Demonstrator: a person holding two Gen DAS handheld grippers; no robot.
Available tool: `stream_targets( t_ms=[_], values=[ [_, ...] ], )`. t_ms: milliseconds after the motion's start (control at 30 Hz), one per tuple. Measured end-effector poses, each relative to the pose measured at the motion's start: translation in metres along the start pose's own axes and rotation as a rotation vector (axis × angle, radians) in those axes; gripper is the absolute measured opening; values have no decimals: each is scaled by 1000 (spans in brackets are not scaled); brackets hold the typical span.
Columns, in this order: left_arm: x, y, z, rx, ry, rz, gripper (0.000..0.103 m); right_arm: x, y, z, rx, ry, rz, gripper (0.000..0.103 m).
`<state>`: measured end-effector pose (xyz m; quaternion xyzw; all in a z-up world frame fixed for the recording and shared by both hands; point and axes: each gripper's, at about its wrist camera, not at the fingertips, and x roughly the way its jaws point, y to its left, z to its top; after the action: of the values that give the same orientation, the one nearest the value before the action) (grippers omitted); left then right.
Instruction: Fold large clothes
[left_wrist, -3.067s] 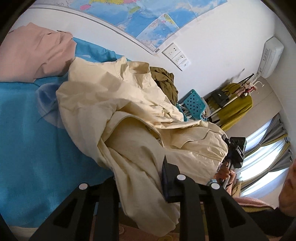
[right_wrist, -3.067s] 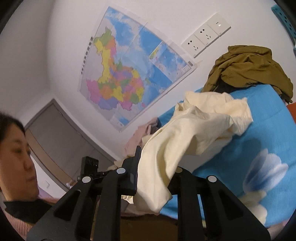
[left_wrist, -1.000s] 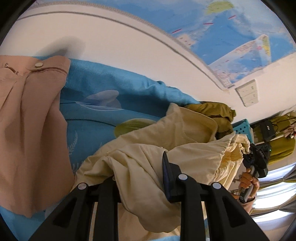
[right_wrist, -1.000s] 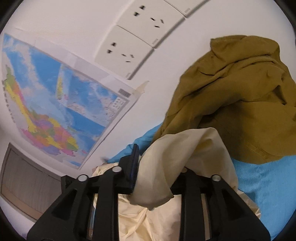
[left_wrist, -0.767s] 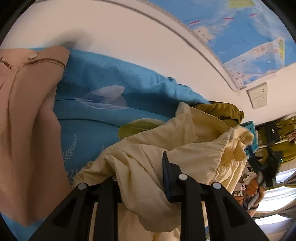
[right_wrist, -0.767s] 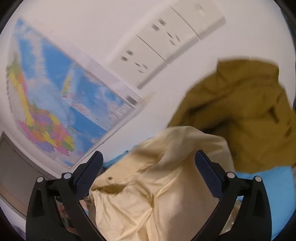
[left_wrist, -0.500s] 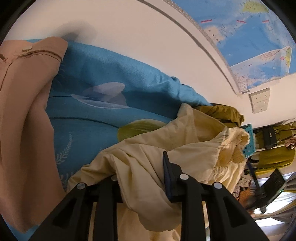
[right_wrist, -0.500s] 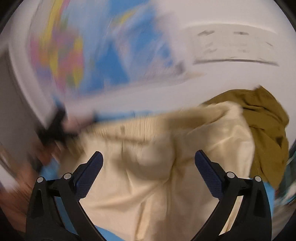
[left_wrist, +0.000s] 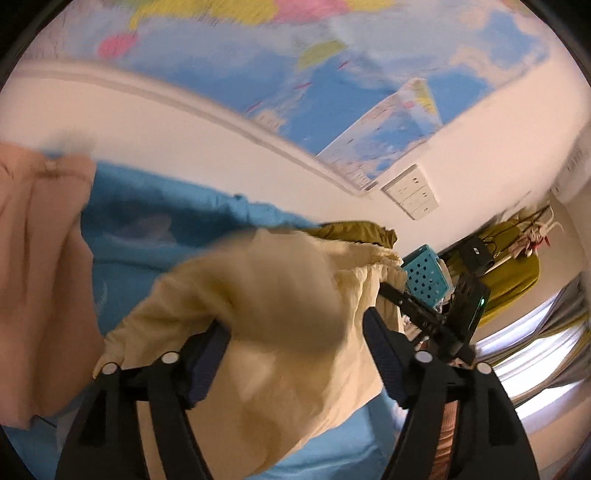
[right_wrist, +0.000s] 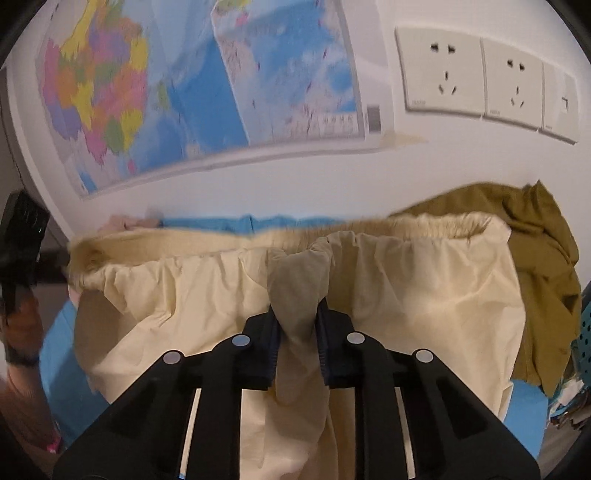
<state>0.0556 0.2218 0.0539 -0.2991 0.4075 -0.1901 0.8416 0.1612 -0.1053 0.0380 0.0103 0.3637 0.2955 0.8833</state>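
Two hands working: my right gripper (right_wrist: 297, 317) is pinching the cream garment (right_wrist: 406, 288) at twelve o'clock over the bed (left_wrist: 155, 236); my left gripper (left_wrist: 295, 354) is gaping, seemingly empty. Folding is barely beginning.

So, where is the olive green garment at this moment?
In the right wrist view the olive green garment lies at the right, heaped against the white wall under the wall sockets, just behind and beside the cream garment.
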Motion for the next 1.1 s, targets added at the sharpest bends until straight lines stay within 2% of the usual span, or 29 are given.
stream_targets(
  t_ms=[67, 167, 267, 333, 400, 433, 467, 500, 533, 567, 600, 633, 667, 700, 767, 800, 833, 867, 933, 967, 1033, 1100],
  values=[
    [-1, -5, -3, 26, -16, -18, 73, 0, -3, 6, 7, -12, -7, 16],
    [13, -19, -11, 97, 16, 4, 74, 8, -1, 14, 6, -13, -12, 16],
    [36, -38, -24, 214, 79, 61, 75, 17, 4, 25, 6, -16, -9, 16],
    [60, -46, -33, 287, 136, 148, 75, 30, 5, 30, -8, -2, -35, 16],
    [81, -40, -36, 292, 160, 233, 65, 49, 1, 29, 5, 35, -41, 16],
    [92, -35, -37, 285, 181, 267, 54, 59, 0, 28, 5, 60, -43, 16],
    [107, -25, -37, 272, 209, 322, 48, 72, -3, 25, -1, 84, -63, 16],
    [114, -18, -36, 252, 218, 344, 46, 79, -6, 24, 7, 98, -66, 17],
    [117, -10, -35, 237, 214, 356, 39, 86, -9, 22, 16, 117, -65, 19],
    [121, -2, -33, 211, 207, 374, 35, 89, -11, 20, 21, 121, -62, 25],
    [122, 4, -31, 188, 204, 378, 33, 85, -10, 20, 16, 113, -52, 40],
    [122, 9, -28, 170, 197, 381, 28, 78, -7, 19, 0, 105, -50, 49],
    [119, 14, -26, 145, 186, 387, 25, 68, -5, 17, -19, 86, -55, 64],
    [115, 16, -25, 134, 181, 379, 24, 48, -3, 15, -38, 38, -69, 74],
    [103, 14, -27, 132, 146, 379, 26, 9, -7, 4, -45, -36, -49, 78],
    [85, 9, -31, 155, 94, 384, 29, -10, -14, -4, -34, -63, -53, 86],
    [71, 6, -36, 176, 59, 378, 41, -22, -21, -10, -19, -78, -58, 90],
    [54, 3, -40, 196, 10, 371, 59, -40, -34, -24, 19, -96, -67, 95],
    [12, 0, -52, 213, -95, 384, 70, -58, -56, -47, 74, -95, -64, 97],
    [-12, 3, -61, 221, -153, 404, 72, -67, -70, -65, 113, -81, -87, 97],
    [-38, 15, -74, 198, -189, 445, 80, -70, -88, -89, 176, -55, -98, 98],
    [-50, 31, -86, 165, -173, 448, 83, -70, -108, -114, 268, -32, -67, 98]
  ],
)
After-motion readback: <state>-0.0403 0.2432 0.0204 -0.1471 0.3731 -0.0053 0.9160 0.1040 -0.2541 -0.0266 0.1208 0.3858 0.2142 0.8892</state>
